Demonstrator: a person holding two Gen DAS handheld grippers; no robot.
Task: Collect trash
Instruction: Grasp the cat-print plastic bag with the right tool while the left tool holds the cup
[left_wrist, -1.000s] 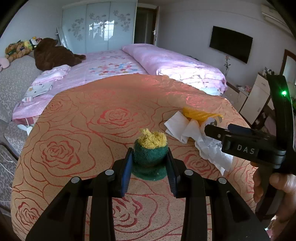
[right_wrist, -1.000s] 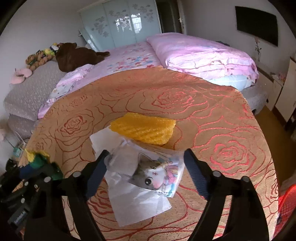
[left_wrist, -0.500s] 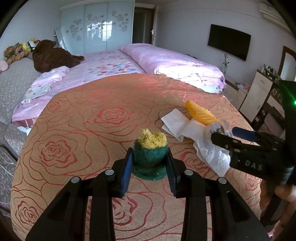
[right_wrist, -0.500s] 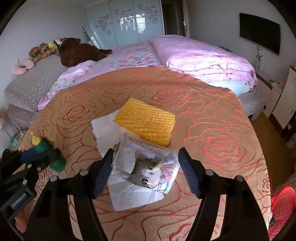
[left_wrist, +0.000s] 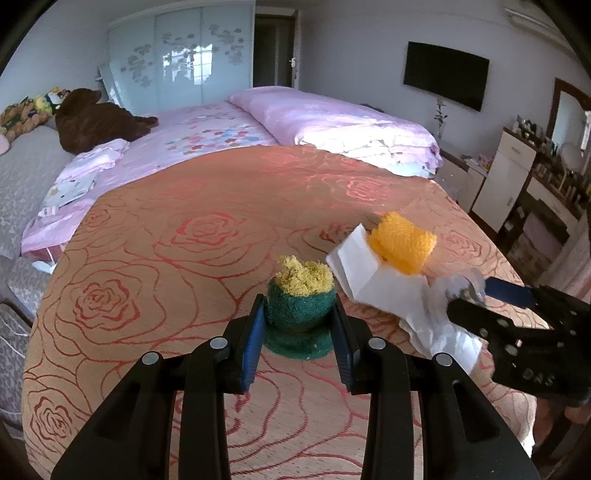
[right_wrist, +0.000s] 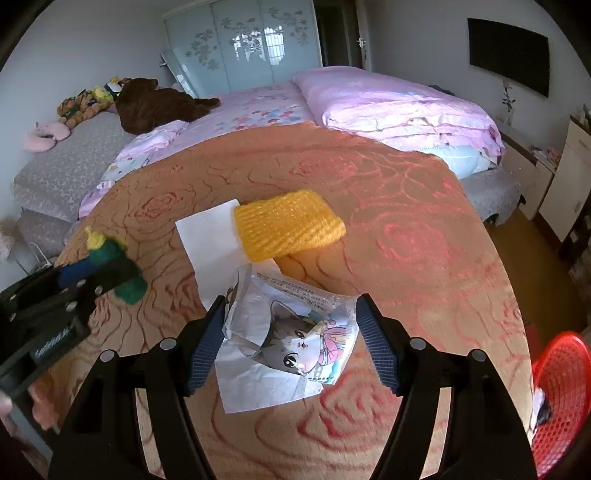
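Observation:
My left gripper (left_wrist: 299, 332) is shut on a green and yellow scouring sponge (left_wrist: 300, 295), squeezed between its pads just above the rose-patterned tablecloth (left_wrist: 166, 258). My right gripper (right_wrist: 291, 339) is open around a crumpled plastic wrapper with a cartoon cat (right_wrist: 295, 332); its pads stand at both sides of it. White paper (right_wrist: 218, 243) and a yellow foam net (right_wrist: 288, 229) lie just beyond the wrapper. The right gripper also shows in the left wrist view (left_wrist: 517, 325), and the left gripper with the sponge shows in the right wrist view (right_wrist: 107, 266).
A red mesh basket (right_wrist: 557, 398) stands below the table's right edge. A bed with pink bedding (left_wrist: 295, 122) lies beyond the table, a grey sofa with plush toys (right_wrist: 74, 155) to the left, and white cabinets (left_wrist: 509, 173) to the right.
My right gripper has moved in over the cat wrapper and narrowed around it. The left gripper still holds the sponge and has shifted a little.

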